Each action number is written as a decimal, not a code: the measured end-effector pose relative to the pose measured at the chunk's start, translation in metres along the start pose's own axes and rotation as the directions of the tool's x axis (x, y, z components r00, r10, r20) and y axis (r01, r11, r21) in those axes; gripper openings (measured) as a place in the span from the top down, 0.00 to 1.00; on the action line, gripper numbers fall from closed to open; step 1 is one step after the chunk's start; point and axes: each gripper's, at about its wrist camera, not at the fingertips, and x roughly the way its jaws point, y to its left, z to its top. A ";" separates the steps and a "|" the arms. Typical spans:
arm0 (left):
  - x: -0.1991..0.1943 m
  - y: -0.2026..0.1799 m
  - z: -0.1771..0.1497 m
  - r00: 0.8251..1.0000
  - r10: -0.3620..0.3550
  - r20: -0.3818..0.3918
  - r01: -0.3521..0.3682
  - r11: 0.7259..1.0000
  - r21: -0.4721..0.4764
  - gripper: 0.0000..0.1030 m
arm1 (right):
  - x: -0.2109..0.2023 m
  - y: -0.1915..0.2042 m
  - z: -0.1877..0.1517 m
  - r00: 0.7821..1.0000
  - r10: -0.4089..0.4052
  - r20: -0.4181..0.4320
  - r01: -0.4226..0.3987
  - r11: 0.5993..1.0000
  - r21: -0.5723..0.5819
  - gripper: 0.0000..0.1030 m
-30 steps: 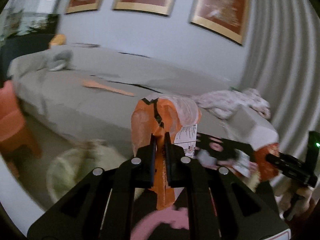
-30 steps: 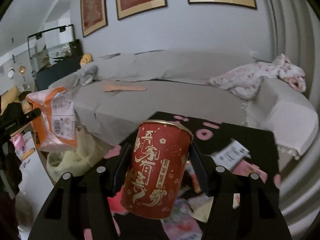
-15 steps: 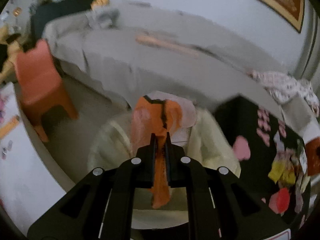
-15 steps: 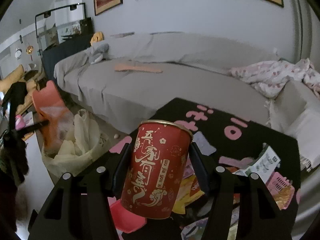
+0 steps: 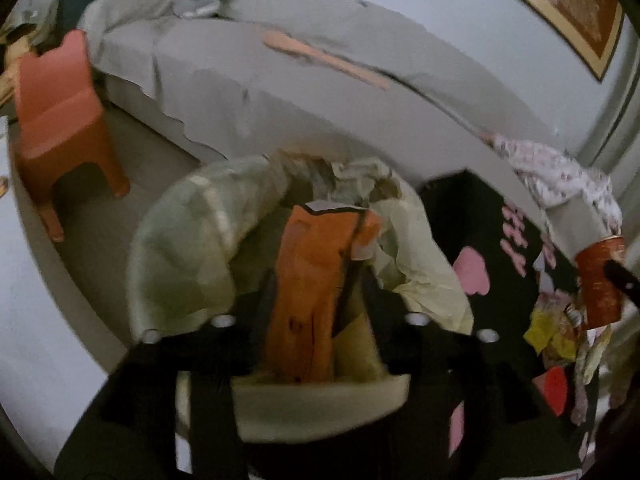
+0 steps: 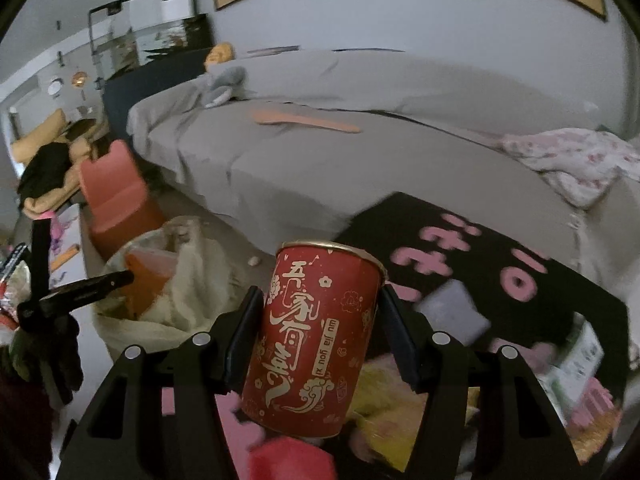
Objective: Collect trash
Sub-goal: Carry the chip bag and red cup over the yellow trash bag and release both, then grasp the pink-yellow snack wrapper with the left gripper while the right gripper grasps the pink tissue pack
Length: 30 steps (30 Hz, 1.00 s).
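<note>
My left gripper [image 5: 316, 292] is open over the trash bin, lined with a pale yellow bag [image 5: 180, 264]. The orange snack bag [image 5: 316, 292] stands between the spread fingers, its lower end inside the bin. In the right wrist view the same bin [image 6: 176, 312] and orange bag [image 6: 148, 276] sit at the left, with the left gripper's fingers [image 6: 92, 284] over them. My right gripper [image 6: 320, 340] is shut on a red can with gold lettering [image 6: 316, 344], held upright above the littered black table [image 6: 440, 240]. The can also shows in the left wrist view [image 5: 600, 284].
Wrappers and paper litter [image 5: 556, 332] lie on the black table with pink markings. A grey-covered sofa [image 6: 320, 152] runs behind, with a wooden paddle [image 6: 304, 120] and a floral cloth [image 6: 576, 160] on it. A small orange chair [image 5: 60, 120] stands left of the bin.
My left gripper carried the orange bag down over the bin and has opened its fingers; the bag now rests in the bin. My right gripper moved left toward the bin with the can.
</note>
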 end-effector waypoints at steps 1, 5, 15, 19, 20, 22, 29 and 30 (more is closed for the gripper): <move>-0.011 0.004 0.000 1.000 0.014 0.026 -0.013 1.000 -0.015 0.53 | 0.005 0.008 0.003 1.000 0.021 0.001 -0.021 1.000 -0.009 0.45; -0.052 0.023 0.000 0.979 0.130 0.160 -0.116 0.989 -0.096 0.45 | 0.031 0.048 0.016 0.991 0.135 0.015 -0.134 0.990 -0.040 0.44; -0.102 0.058 -0.017 0.933 0.237 0.270 -0.176 0.957 -0.230 0.39 | 0.117 0.178 0.046 0.923 0.382 -0.035 -0.383 0.916 -0.119 0.43; -0.102 0.068 -0.025 0.944 0.218 0.247 -0.151 0.952 -0.265 0.39 | 0.158 0.211 0.039 0.916 0.379 -0.133 -0.395 0.909 -0.130 0.43; -0.100 0.070 -0.026 0.946 0.217 0.242 -0.149 0.951 -0.270 0.39 | 0.169 0.216 0.035 0.914 0.370 -0.168 -0.392 0.911 -0.126 0.43; -0.098 0.074 -0.029 0.949 0.212 0.232 -0.144 0.949 -0.280 0.39 | 0.182 0.221 0.024 0.907 0.355 -0.228 -0.386 0.916 -0.111 0.43; -0.095 0.078 -0.030 0.952 0.196 0.236 -0.122 0.948 -0.294 0.39 | 0.187 0.224 -0.005 0.900 0.304 -0.313 -0.358 0.924 -0.131 0.43; -0.095 0.076 -0.031 0.951 0.194 0.239 -0.120 0.949 -0.293 0.39 | 0.184 0.223 -0.005 0.896 0.318 -0.312 -0.370 0.921 -0.124 0.43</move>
